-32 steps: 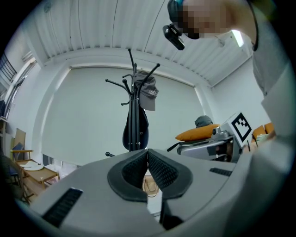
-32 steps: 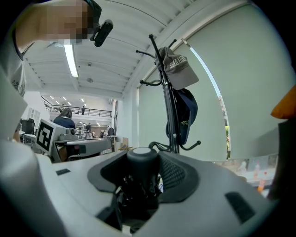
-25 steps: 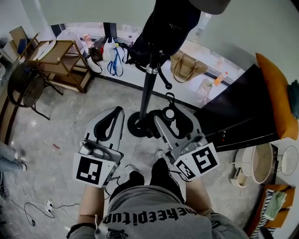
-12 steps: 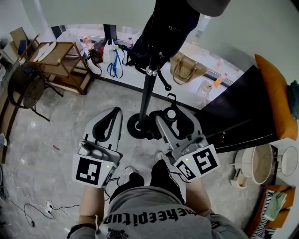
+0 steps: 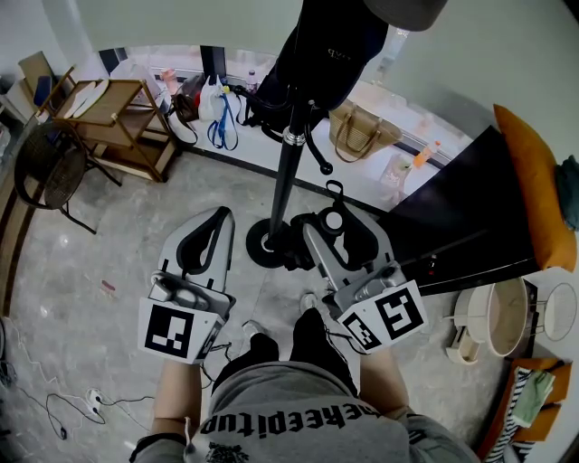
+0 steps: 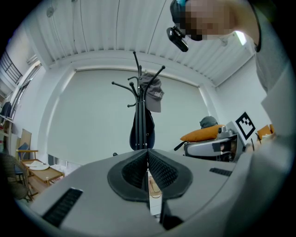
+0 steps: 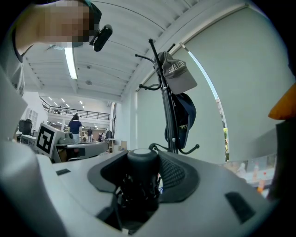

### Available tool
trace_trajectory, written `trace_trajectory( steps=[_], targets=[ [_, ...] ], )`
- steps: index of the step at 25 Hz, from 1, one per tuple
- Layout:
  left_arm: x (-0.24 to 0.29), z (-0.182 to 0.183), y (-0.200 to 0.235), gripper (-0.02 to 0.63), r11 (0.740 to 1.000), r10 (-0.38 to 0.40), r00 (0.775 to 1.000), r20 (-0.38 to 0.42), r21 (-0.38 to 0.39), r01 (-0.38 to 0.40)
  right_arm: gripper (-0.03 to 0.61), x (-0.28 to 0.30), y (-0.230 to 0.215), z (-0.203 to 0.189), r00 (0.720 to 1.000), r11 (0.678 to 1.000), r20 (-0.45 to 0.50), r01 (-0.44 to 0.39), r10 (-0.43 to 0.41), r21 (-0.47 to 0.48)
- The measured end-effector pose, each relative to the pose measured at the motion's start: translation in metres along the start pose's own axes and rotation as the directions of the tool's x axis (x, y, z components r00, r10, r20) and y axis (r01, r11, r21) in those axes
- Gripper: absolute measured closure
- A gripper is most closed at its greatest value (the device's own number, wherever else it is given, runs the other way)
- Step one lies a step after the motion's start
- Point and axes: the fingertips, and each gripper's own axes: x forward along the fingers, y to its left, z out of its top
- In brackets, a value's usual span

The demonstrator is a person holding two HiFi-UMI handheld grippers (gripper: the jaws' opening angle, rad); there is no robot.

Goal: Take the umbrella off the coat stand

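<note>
In the head view the coat stand [image 5: 284, 176] rises from its round base on the floor just beyond the two grippers, with a dark bag [image 5: 327, 43] and a grey cap [image 5: 409, 9] hung near its top and a tan handbag [image 5: 362, 132] on the ledge behind it to the right. The left gripper [image 5: 223, 217] is held near the person, left of the stand's base, and nothing shows between its tongs. The right gripper [image 5: 336, 237] sits just right of the base with a folded black umbrella [image 5: 332, 219] upright between its tongs, its round cap and loop strap pointing up. In the left gripper view the ribbed pads meet at their tips with only a thin slit between them, so this tool is closed and empty; the stand stands well apart in the distance. In the right gripper view the tongs are clamped on the umbrella's dark body, and the stand's hooks lie beyond it, none of them touching it. By my reading the lifting-off is done, since the umbrella hangs from no hook. What remains is to draw it back toward the person, keeping the strap from snagging the low hook nearby.
</note>
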Motion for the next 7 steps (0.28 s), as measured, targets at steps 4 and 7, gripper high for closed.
trace_trajectory(
  steps=[4, 7],
  targets=[
    [0.0008, 0.0006, -0.0007, 0.597, 1.000, -0.001, 1.000, 0.005, -0.003, 0.001, 0.371, -0.0006, -0.0006, 0.0006, 1.000, 1.000, 0.001, 0.002, -0.002, 0.001],
    [0.0027, 0.0038, -0.0004, 0.597, 1.000, -0.005, 1.000, 0.024, 0.000, 0.005, 0.371, -0.0002, -0.0013, 0.0007, 1.000, 1.000, 0.001, 0.004, -0.004, 0.001]
  ],
)
